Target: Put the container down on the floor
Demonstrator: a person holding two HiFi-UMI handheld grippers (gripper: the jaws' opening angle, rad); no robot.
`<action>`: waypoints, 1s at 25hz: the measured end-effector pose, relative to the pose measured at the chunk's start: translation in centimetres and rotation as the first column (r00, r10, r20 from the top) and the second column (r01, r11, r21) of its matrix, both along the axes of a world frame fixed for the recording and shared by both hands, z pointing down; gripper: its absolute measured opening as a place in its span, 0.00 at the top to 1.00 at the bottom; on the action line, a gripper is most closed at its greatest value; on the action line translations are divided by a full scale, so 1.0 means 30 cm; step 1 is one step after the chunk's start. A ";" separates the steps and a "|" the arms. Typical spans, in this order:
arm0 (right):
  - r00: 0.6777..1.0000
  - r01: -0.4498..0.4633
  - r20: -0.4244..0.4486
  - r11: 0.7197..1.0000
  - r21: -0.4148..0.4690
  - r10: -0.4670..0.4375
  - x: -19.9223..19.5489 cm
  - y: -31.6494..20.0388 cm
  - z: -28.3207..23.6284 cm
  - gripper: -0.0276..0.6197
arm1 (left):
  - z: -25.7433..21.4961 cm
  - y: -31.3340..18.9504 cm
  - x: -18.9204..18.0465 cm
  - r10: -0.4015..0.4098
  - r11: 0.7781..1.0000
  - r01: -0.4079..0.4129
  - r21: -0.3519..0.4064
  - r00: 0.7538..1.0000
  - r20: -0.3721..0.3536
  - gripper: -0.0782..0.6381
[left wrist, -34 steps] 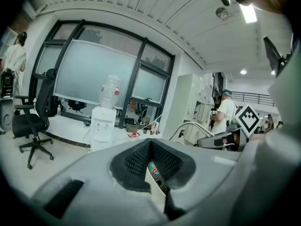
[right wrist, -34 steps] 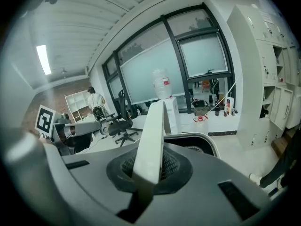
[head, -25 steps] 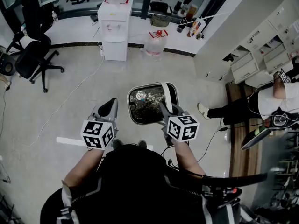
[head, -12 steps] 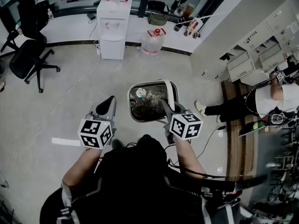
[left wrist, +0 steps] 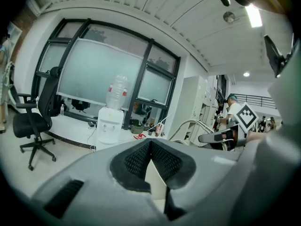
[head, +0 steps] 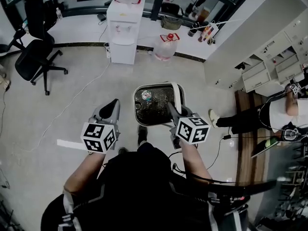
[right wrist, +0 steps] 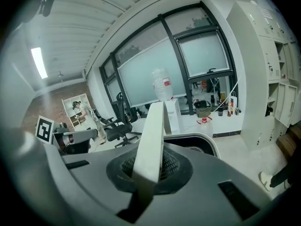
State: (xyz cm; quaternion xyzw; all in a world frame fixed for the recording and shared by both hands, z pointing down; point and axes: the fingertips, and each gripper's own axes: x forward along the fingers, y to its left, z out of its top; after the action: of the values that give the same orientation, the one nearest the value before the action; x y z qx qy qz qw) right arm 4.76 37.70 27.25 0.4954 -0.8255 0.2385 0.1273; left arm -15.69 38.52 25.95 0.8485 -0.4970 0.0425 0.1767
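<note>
The container [head: 153,105] is a dark bin with a white rim and a white bail handle [head: 174,96]. It hangs above the floor in front of the person. My right gripper [head: 172,111] is shut on that handle; in the right gripper view the white handle [right wrist: 153,135] runs up between the pads, with the bin's rim [right wrist: 203,139] behind it. My left gripper [head: 111,109] stays to the left of the bin, apart from it, jaws shut with nothing in them. In the left gripper view its pads [left wrist: 139,158] meet.
A water dispenser [head: 125,30] and a spare water bottle [head: 165,46] stand by the far wall. An office chair [head: 33,57] is at the far left. White cabinets [head: 272,64] and a seated person [head: 284,112] are at the right. A cable and a white strip [head: 70,145] lie on the floor.
Both grippers and the hanging container have travelled across the room with the person; a shoe now shows under the bin. The right grip on the handle is unchanged.
</note>
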 end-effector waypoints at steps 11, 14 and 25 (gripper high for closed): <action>0.998 0.069 -0.009 0.998 0.012 -0.069 0.072 -0.286 -0.003 0.95 | -0.013 -0.295 0.136 0.005 1.000 -0.005 -0.009 0.999 0.041 0.88; 0.997 0.077 -0.013 0.997 0.014 -0.077 0.107 -0.350 -0.009 0.95 | -0.020 -0.361 0.178 0.002 1.000 -0.002 -0.011 0.999 0.046 0.88; 0.988 0.150 -0.035 0.988 0.019 -0.149 0.228 -0.536 0.016 0.95 | -0.007 -0.530 0.302 -0.036 0.999 0.039 -0.034 0.996 0.077 0.88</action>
State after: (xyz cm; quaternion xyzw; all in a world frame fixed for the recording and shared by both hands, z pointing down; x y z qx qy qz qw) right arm 11.59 21.63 27.73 0.4373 -0.8607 0.2111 0.1531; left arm -6.63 22.61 25.75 0.8335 -0.5183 0.0805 0.1734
